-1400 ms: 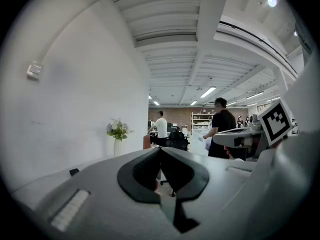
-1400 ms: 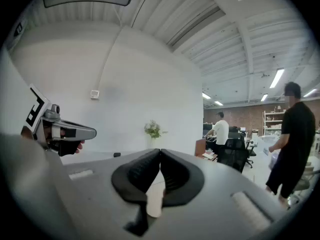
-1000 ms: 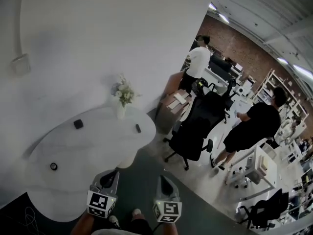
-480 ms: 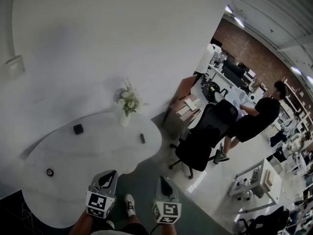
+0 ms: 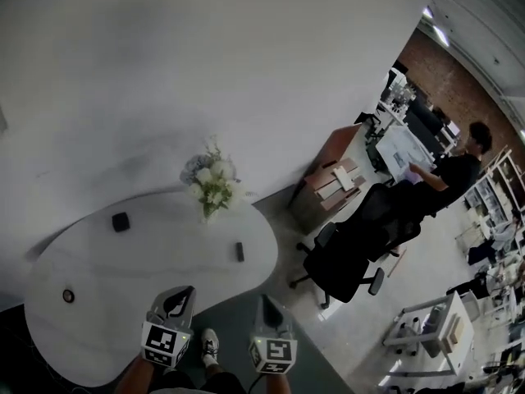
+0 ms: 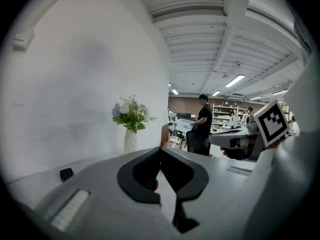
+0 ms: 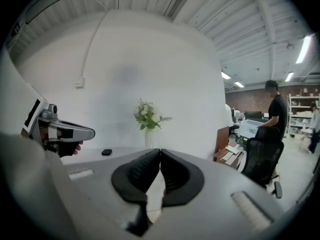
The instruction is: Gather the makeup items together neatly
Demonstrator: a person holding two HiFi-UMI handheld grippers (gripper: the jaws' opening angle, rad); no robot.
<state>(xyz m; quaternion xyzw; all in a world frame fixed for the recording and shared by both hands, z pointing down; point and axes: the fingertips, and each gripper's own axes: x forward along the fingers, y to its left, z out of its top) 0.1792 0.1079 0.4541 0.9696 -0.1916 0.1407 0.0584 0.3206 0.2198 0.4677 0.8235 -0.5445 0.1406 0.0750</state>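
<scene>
1. on the white worktop [image 5: 164, 261] we see three makeup items well apart: a square one [image 5: 120, 222], a slim one [image 5: 239, 251], a round one [image 5: 69, 295].
2. nothing gathered; left claw [image 5: 182, 295] and right claw [image 5: 266, 304] both pinched closed, empty.

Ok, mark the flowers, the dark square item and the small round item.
flowers [image 5: 212, 184]: head view, on the blossoms.
dark square item [image 5: 120, 222]: head view, on its top.
small round item [image 5: 69, 295]: head view, on its middle.
</scene>
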